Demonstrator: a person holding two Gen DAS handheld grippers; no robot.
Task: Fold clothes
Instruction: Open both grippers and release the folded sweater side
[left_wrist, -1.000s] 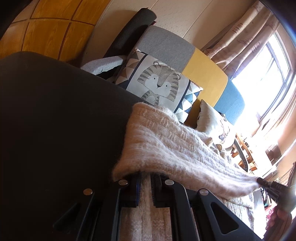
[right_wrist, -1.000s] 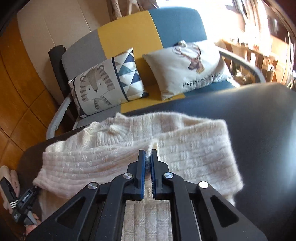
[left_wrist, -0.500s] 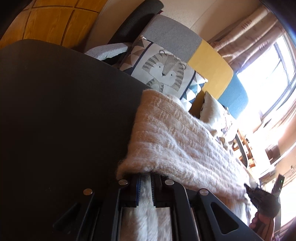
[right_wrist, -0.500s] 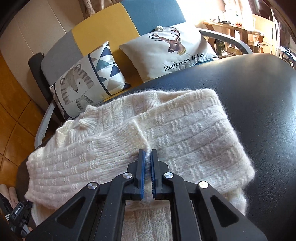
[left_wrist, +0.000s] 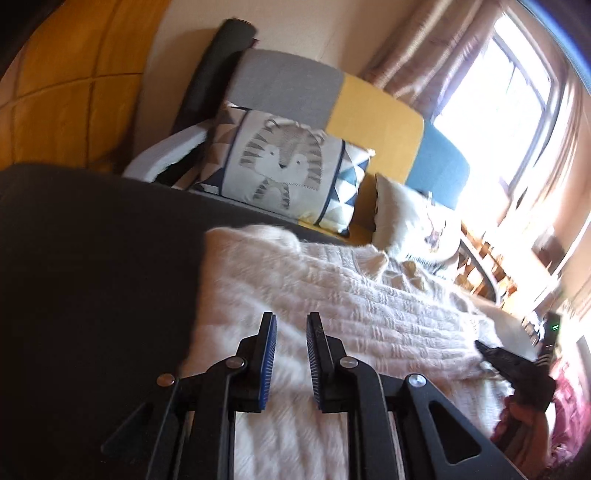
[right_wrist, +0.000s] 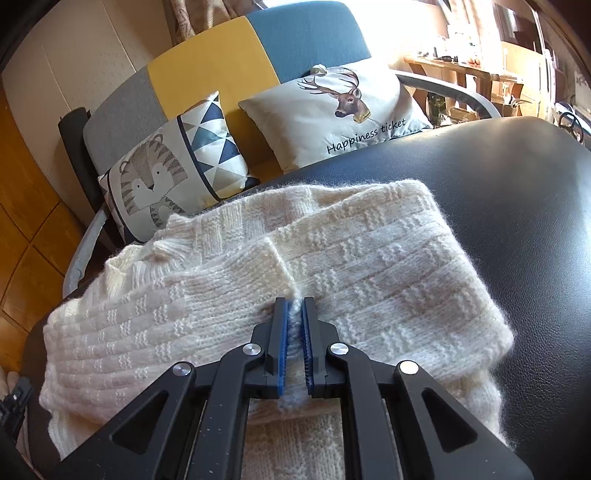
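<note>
Left gripper (left_wrist: 290, 325) jaws opening, nothing pinched between them, held just above the cream knit sweater (right_wrist: 332, 266). Right gripper (right_wrist: 294, 308) pressed together on a fold of the sweater. Sweater is laid folded on the black table (right_wrist: 517, 192); patchwork sofa (right_wrist: 207, 70) with tiger cushion (left_wrist: 280, 166) behind.

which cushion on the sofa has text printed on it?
The deer cushion, reading "Happiness ticket", against the blue backrest section. The tiger cushion beside it has only triangles, no lettering.
</note>
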